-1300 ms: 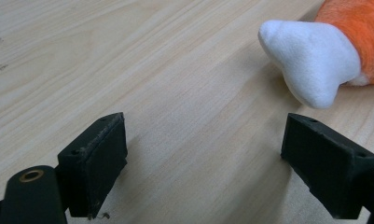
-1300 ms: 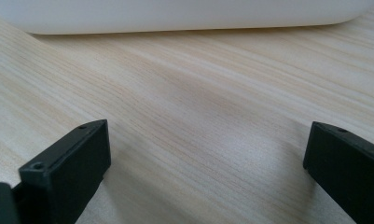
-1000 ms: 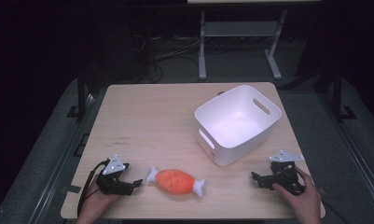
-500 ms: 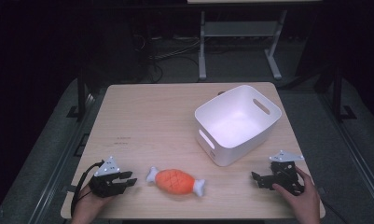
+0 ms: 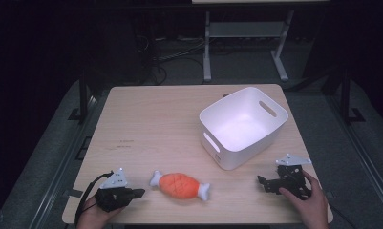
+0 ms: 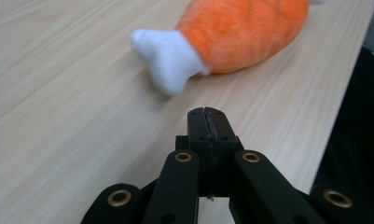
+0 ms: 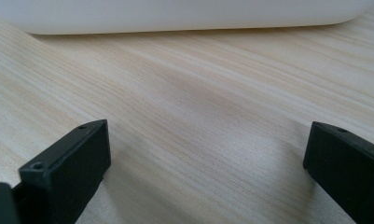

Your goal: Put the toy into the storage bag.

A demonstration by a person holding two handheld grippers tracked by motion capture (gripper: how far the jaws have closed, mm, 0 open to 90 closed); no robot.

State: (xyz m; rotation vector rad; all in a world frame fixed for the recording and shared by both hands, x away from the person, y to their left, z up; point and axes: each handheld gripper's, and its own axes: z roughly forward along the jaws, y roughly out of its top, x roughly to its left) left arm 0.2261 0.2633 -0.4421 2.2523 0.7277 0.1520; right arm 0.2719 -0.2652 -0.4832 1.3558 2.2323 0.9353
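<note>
Jaws of left gripper (image 6: 207, 116) just closing, together, empty — right gripper (image 7: 205, 154) apart; plush drumstick (image 6: 240, 32) just ahead.

A lab-style recording bay: a lone pale wooden table (image 5: 179, 119) stands on grey flooring (image 5: 50, 157), ringed by darkness. Loose black cables (image 5: 165, 59) coil behind it beside a white metal stand (image 5: 246, 31); dark frame posts (image 5: 82, 93) flank the table.

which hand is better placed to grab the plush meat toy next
Left. The left gripper sits just short of the toy, pointing at its white end, though its jaws have just closed on nothing and must reopen. The right gripper is open but farther off, by the white bin.
</note>
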